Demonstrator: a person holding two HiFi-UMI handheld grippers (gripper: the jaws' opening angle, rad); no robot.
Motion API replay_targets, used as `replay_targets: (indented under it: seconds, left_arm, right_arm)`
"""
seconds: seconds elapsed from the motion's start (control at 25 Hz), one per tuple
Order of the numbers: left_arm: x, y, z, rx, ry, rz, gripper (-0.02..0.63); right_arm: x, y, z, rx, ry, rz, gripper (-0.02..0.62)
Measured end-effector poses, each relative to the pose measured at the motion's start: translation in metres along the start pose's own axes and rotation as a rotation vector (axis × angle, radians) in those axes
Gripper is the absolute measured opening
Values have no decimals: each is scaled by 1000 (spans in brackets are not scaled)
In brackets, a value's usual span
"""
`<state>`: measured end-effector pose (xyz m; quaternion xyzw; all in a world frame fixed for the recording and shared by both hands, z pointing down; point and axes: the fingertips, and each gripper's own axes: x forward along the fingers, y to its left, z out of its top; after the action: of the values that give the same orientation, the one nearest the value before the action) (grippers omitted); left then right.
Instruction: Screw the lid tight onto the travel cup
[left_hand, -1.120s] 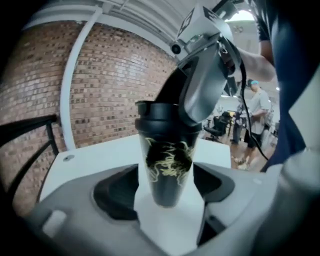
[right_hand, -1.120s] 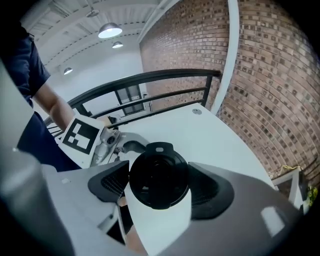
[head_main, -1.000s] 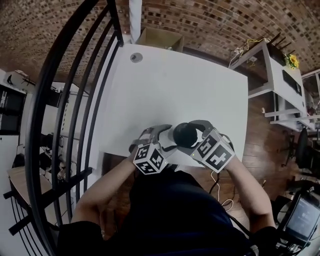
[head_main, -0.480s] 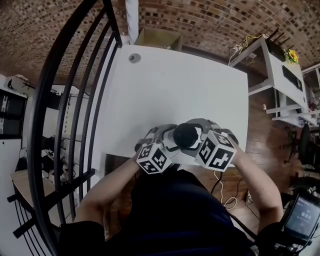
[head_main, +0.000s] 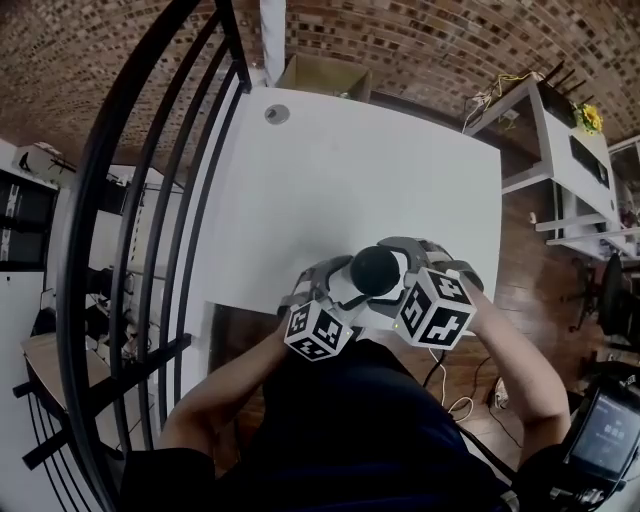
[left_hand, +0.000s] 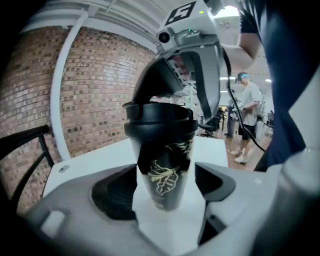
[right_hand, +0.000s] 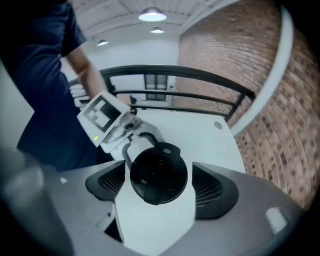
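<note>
The left gripper (left_hand: 167, 184) was clamped on the body of the black travel cup (left_hand: 165, 165), one pad against each side below the rim. The right gripper (right_hand: 160, 185) pointed steeply down over the cup's top. Its jaws had just been opening and stood spread, with the lid (right_hand: 159, 174) between them and a thin gap on either side. The lid sat on the cup.

In the head view the two marker cubes (head_main: 437, 308) hid the cup's body, so only the dark lid top showed, at the near edge of the white table (head_main: 350, 170). Whether the cup rested on the table could not be told.

A round grommet (head_main: 277, 114) lay at the table's far left corner, with a cardboard box (head_main: 325, 75) and a brick wall (head_main: 420, 40) beyond. A black railing (head_main: 130, 200) curved along the left, a white desk (head_main: 560, 150) stood at the right, and a person (left_hand: 247, 115) stood in the background.
</note>
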<state>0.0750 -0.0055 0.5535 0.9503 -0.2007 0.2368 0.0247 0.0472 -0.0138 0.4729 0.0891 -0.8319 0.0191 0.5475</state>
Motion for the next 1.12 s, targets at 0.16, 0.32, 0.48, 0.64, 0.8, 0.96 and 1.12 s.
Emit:
replay_targets:
  seconds: [0.16, 0.32, 0.48, 0.64, 0.8, 0.96, 1.12]
  left_arm:
    - [0, 4, -1, 126, 21, -86, 364]
    - [8, 5, 6, 164, 31, -111, 364]
    - [8, 6, 5, 116, 45, -70, 364]
    - [5, 7, 2, 41, 57, -17, 373]
    - [7, 5, 0, 26, 56, -12, 368]
    - [5, 7, 1, 124, 60, -106, 370]
    - [2, 8, 8, 296, 75, -270, 374]
  right_arm:
    - [-3, 7, 2, -538, 113, 94, 419]
    - [1, 2, -3, -675, 243, 148, 373]
    - [1, -11, -15, -157, 307, 101, 371]
    - [1, -4, -23, 317, 199, 61, 350]
    - [0, 0, -18, 401, 135, 46, 349]
    - [-3, -2, -9, -128, 189, 13, 390]
    - [-5, 2, 6, -707, 225, 42, 402]
